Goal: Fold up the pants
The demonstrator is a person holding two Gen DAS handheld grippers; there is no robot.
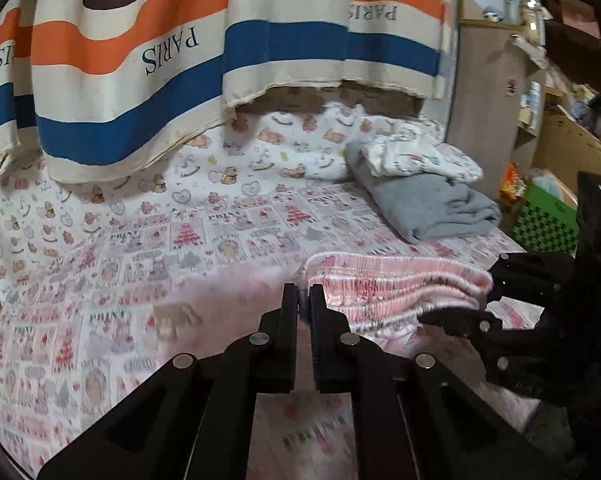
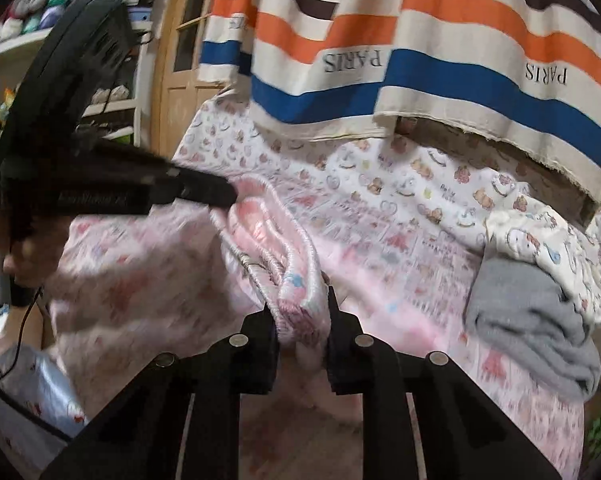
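Note:
Pink printed pants hang by their ruffled elastic waistband above the bed, stretched between both grippers. My left gripper is shut on one end of the waistband, with a thin fold of cloth pinched at its tips. From the right wrist view the left gripper grips the far end of the pants. My right gripper is shut on the near end of the waistband, which bunches between its pads. It enters the left wrist view from the right edge, where the right gripper clamps the band. The legs drape down, blurred.
The bed sheet with a pink and bear print lies below. A folded grey cloth with a white printed garment on top sits at the right. A striped curtain hangs behind. A green crate and a wooden cabinet stand beside the bed.

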